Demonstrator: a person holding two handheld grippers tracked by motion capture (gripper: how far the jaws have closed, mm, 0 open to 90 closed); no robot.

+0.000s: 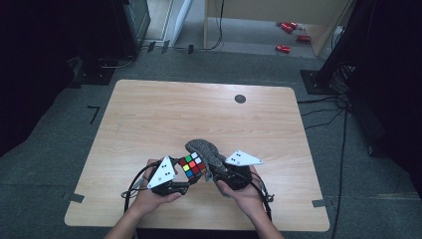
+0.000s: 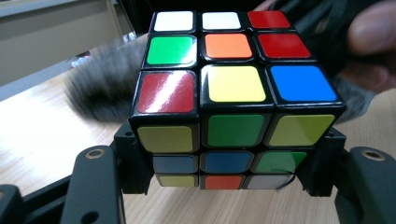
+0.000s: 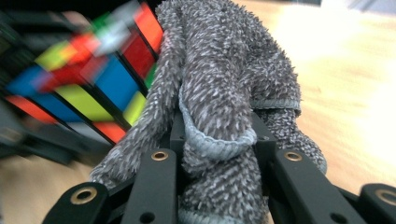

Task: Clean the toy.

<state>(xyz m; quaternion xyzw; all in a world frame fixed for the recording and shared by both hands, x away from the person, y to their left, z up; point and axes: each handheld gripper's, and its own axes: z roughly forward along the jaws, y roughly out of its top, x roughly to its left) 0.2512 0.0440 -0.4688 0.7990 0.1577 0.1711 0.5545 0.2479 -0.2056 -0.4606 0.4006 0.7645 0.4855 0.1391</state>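
The left gripper [image 1: 183, 175] is clamped on a scrambled puzzle cube [image 1: 192, 166], jaws pressing its two side faces, near the table's [image 1: 149, 119] front edge. Just to its right, the right gripper [image 1: 215, 174] pinches a bunched grey cloth [image 1: 204, 148] that drapes against the cube. Bare tabletop lies beyond them. No legible writing.

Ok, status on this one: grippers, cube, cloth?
Left hand-held gripper shut on puzzle cube. Right hand-held gripper shut on grey cloth, cloth beside cube. Table otherwise bare near them.
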